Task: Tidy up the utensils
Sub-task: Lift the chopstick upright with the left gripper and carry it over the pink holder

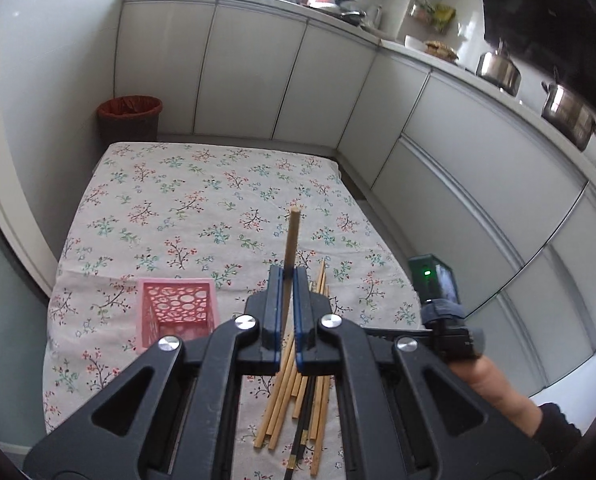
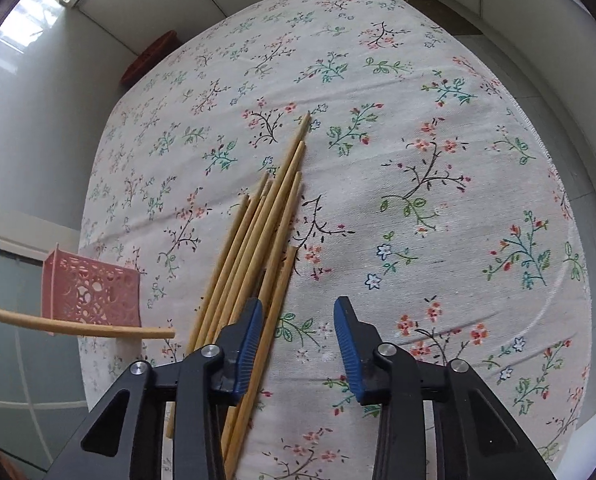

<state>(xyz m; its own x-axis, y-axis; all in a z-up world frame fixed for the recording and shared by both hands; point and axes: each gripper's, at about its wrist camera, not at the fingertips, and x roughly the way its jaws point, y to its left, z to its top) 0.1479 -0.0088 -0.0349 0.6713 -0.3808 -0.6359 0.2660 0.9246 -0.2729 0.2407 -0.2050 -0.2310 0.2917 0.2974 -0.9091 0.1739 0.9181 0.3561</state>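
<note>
My left gripper (image 1: 287, 280) is shut on one wooden chopstick (image 1: 291, 236), which sticks up and forward above the table. The same chopstick (image 2: 78, 326) crosses the left of the right wrist view in the air. A pile of several wooden chopsticks (image 1: 294, 396) with a dark one among them lies on the floral cloth below the left gripper; the pile also shows in the right wrist view (image 2: 254, 240). A pink perforated holder (image 1: 178, 312) stands left of the pile, also seen in the right wrist view (image 2: 94, 292). My right gripper (image 2: 298, 344) is open and empty, just right of the pile.
The floral tablecloth (image 1: 202, 200) covers a small table with edges close on all sides. A brown bin (image 1: 130, 118) stands beyond the far left corner. White cabinets (image 1: 258, 80) run behind and to the right. My right gripper's body (image 1: 442, 308) and hand sit at the table's right.
</note>
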